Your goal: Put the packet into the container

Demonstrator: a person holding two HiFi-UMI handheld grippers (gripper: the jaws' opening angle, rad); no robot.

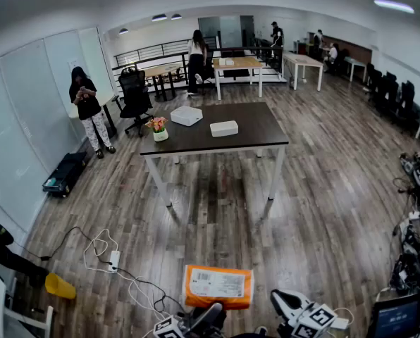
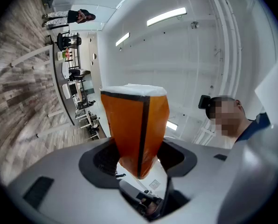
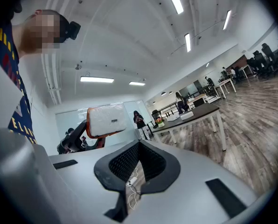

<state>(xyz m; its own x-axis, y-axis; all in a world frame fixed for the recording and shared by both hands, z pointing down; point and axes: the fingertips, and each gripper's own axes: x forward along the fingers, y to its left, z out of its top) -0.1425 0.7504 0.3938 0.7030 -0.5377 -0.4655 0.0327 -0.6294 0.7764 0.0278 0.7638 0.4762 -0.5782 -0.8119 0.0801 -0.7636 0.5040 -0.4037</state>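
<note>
An orange packet (image 1: 218,286) with a white label hangs low in front of me in the head view, above the wooden floor. My left gripper (image 1: 208,314) is shut on its lower end, and the packet (image 2: 135,125) rises from between the jaws in the left gripper view. My right gripper (image 1: 284,303) sits just right of it, apart from it. The right gripper (image 3: 139,164) is shut with nothing in it, and its view shows the packet (image 3: 106,120) off to the left. Two white boxes (image 1: 187,115) (image 1: 224,128) lie on the dark table (image 1: 256,136) far ahead.
A small flower pot (image 1: 158,129) stands at the table's left end. White cables and a power strip (image 1: 113,260) trail over the floor to my left, near a yellow object (image 1: 60,286). Equipment (image 1: 414,252) crowds the right edge. A person (image 1: 87,108) stands by the left wall.
</note>
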